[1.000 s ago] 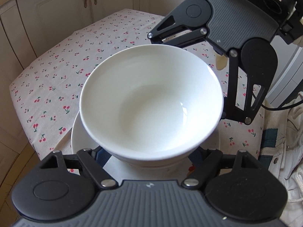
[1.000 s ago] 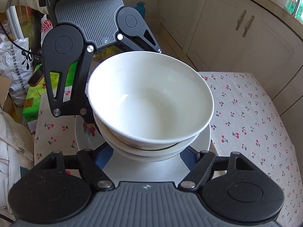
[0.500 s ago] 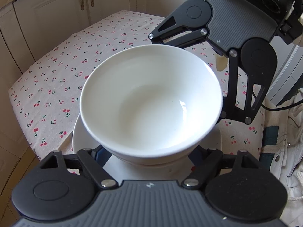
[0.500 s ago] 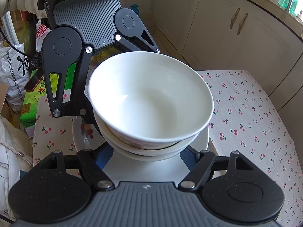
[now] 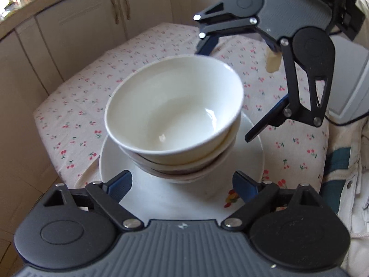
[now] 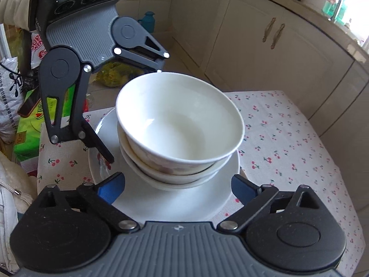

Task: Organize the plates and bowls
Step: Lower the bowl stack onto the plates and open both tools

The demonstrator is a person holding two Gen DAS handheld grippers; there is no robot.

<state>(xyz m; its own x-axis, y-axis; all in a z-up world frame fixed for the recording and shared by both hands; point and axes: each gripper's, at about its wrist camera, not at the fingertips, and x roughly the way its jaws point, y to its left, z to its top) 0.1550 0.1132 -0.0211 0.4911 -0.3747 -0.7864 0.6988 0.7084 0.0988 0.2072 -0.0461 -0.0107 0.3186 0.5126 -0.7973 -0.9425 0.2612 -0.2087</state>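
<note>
Bowls and plate: three white bowls [image 5: 175, 110] sat nested one inside another on a white plate [image 5: 161, 198], near the table's [image 5: 76, 106] end closest to the cameras.
Table: its cherry-print cloth showed no other dishes in either view.
Progress: stacking looked done, judging by the settled pile; anything left to sort lay out of sight.
Left gripper [image 5: 182, 184]: angled steeply down at the near side of the pile, jaws spread wide and just opened, blue pads [image 5: 121, 184] clear of the bowls, nothing pinched.
Right gripper [image 6: 178, 184]: on the opposite side of the pile, also tilted steeply down, jaws just opened to full spread, holding nothing.
</note>
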